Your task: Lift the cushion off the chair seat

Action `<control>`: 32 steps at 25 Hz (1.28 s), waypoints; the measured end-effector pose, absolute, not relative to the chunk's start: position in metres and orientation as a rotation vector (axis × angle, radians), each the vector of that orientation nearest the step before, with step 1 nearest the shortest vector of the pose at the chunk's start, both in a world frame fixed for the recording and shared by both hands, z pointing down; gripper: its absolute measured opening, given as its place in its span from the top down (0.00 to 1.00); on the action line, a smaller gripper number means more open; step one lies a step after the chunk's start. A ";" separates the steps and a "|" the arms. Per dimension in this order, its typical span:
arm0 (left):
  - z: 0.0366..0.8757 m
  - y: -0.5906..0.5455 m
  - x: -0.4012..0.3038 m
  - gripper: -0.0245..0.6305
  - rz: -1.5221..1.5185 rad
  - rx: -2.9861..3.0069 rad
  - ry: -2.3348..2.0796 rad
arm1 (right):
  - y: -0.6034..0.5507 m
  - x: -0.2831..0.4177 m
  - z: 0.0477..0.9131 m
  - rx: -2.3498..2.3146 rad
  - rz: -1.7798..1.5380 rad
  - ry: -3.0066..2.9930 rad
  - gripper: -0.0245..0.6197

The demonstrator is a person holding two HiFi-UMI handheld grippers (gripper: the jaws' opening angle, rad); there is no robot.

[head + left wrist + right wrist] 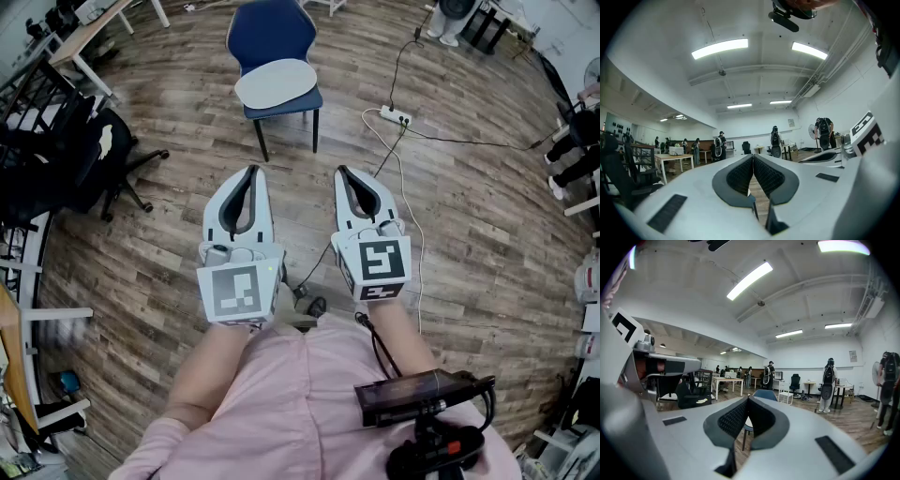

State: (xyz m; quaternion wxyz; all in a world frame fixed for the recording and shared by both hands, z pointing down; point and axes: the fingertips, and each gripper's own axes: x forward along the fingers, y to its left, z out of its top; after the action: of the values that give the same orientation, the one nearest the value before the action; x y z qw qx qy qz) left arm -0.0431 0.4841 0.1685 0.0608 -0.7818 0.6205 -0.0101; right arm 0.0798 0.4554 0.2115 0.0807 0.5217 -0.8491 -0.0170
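Blue chair (766,393) partly behind right gripper (748,398)

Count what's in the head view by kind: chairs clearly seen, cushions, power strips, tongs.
Chairs: 2 (blue chair, black chair)
Cushion: 1
Power strip: 1
Tongs: 2 (left tongs, right tongs)
Total: 6
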 end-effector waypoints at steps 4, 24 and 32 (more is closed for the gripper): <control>0.162 0.483 -0.038 0.94 0.000 -2.378 1.887 | 0.455 0.082 0.215 1.543 -0.046 -2.545 0.96; 0.200 0.383 -0.075 0.94 -0.083 -2.355 2.033 | 0.354 0.070 0.250 1.483 0.029 -2.538 0.74; 0.215 0.253 -0.110 0.94 -0.105 -2.389 2.009 | 0.231 0.030 0.266 1.465 0.076 -2.537 0.75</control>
State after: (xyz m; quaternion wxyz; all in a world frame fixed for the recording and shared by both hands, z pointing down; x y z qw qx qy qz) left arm -0.1095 0.2530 0.2149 0.0093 -0.7649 0.6432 -0.0335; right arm 0.0297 0.2306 0.2656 0.1050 0.4972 -0.8609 0.0258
